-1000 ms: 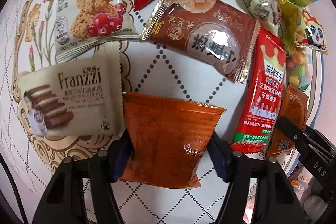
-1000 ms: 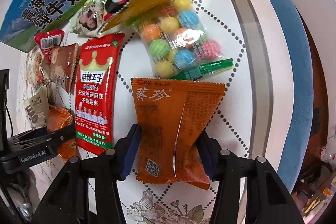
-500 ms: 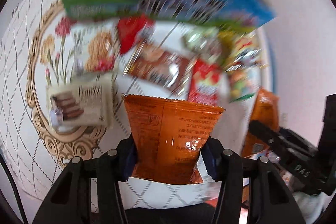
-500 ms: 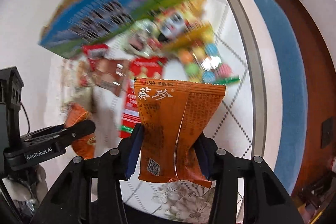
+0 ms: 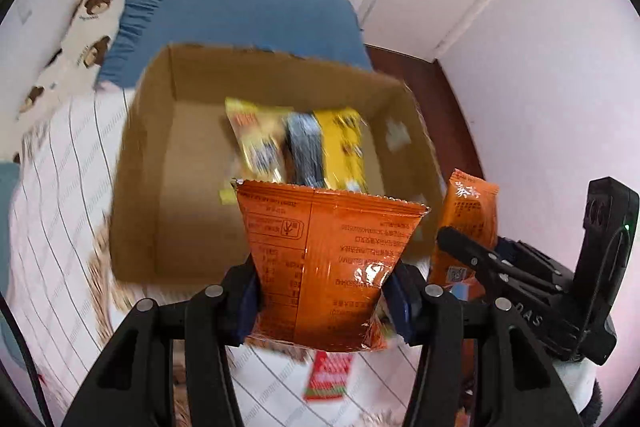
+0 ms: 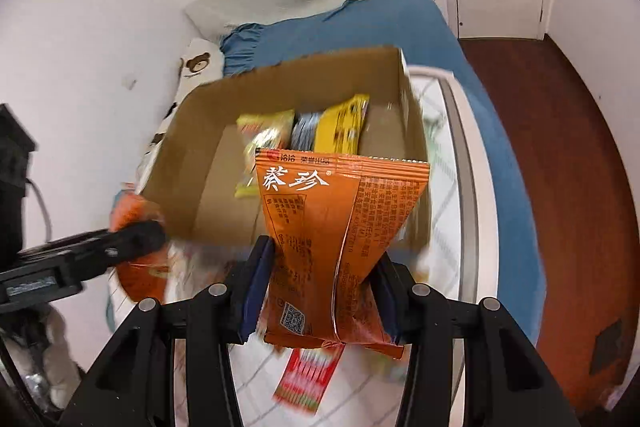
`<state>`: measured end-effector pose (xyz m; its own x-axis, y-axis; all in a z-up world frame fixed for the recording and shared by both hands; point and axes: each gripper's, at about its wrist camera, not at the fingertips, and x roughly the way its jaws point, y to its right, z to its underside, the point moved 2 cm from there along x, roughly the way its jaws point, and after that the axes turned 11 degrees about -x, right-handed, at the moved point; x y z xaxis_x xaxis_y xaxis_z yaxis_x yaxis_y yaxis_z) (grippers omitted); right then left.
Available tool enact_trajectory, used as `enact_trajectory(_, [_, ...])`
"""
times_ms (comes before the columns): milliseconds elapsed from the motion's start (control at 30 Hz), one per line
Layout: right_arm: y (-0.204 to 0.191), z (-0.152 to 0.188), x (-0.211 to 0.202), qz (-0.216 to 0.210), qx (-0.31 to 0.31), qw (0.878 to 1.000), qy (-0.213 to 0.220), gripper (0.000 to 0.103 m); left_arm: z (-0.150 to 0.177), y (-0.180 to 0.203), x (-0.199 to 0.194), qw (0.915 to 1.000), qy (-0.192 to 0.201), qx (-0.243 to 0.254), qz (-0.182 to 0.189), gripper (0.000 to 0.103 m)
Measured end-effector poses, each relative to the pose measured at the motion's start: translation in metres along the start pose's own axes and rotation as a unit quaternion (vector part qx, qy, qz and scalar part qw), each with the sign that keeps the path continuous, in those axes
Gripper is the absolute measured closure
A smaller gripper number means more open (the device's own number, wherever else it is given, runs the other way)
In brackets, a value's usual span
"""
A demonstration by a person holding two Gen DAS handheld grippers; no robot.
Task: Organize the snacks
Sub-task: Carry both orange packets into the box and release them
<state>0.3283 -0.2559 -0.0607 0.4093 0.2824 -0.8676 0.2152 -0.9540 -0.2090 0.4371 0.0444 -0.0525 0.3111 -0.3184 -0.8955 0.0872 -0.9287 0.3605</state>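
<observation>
White-walled bedroom, blue bed (image 5: 248, 15) behind an open box (image 5: 160, 187) holding snacks (image 5: 298, 143). Left tool (image 5: 320, 297) clamped on an orange packet (image 5: 328, 259) before the box; right tool (image 6: 320, 287) likewise grips its packet (image 6: 336, 239).

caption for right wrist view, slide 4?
Right tongs grip an orange snack packet before an open cardboard box.

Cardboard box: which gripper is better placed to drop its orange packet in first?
Roughly even, slightly the left gripper: its orange packet overlaps the cardboard box opening, while the right gripper sits beside the box's corner.
</observation>
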Motion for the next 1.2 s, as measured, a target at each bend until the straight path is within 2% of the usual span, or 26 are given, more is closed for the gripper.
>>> enact_trajectory(67, [0.01,-0.025,0.018,0.011,-0.001,1.0,-0.008,0.053,-0.029,0.0,0.018,0.9998,-0.001,-0.002,-0.017,0.053])
enact_trajectory(200, [0.024,-0.066,0.059,0.028,-0.012,0.999,-0.037,0.053,-0.066,-0.004,0.046,0.9979,0.003,0.007,-0.064,0.053])
enact_trajectory(333, [0.032,-0.089,0.094,0.046,-0.022,0.997,-0.065,0.053,-0.095,-0.016,0.084,0.9952,-0.014,0.004,-0.096,0.053])
enact_trajectory(467, [0.038,-0.098,0.123,0.068,-0.032,0.993,-0.091,0.052,-0.109,-0.031,0.107,0.9917,-0.01,0.005,-0.128,0.052])
enact_trajectory(533, [0.042,-0.098,0.13,0.083,-0.028,0.992,-0.094,0.045,-0.111,-0.036,0.115,0.9907,-0.011,0.004,-0.136,0.052])
enact_trajectory(567, [0.044,-0.098,0.134,0.089,-0.025,0.991,-0.098,0.027,-0.113,-0.039,0.119,0.9894,-0.008,0.004,-0.145,0.051])
enact_trajectory(600, [0.044,-0.098,0.136,0.075,-0.02,0.992,-0.097,0.016,-0.115,-0.04,0.123,0.9882,-0.007,0.005,-0.153,0.038])
enact_trajectory(633, [0.044,-0.098,0.138,0.074,-0.019,0.992,-0.098,0.013,-0.116,-0.042,0.127,0.9876,-0.008,0.006,-0.157,0.02])
enact_trajectory(700, [0.041,-0.096,0.14,0.084,-0.025,0.991,-0.101,0.011,-0.117,-0.046,0.13,0.9877,-0.007,0.0,-0.156,0.014])
enact_trajectory(767, [0.038,-0.095,0.144,0.085,-0.031,0.99,-0.11,0.007,-0.117,-0.049,0.132,0.9899,-0.013,-0.011,-0.141,0.014])
enact_trajectory(867, [0.035,-0.093,0.144,0.091,-0.03,0.989,-0.112,0.007,-0.114,-0.05,0.132,0.9915,-0.028,-0.029,-0.124,0.014])
enact_trajectory(1067, [0.033,-0.079,0.134,0.095,-0.012,0.989,-0.113,0.007,-0.096,-0.045,0.129,0.9918,-0.049,-0.034,-0.113,0.014])
enact_trajectory(1200, [0.029,-0.063,0.116,0.096,-0.011,0.989,-0.108,0.007,-0.075,-0.042,0.116,0.9926,-0.045,-0.037,-0.107,0.014])
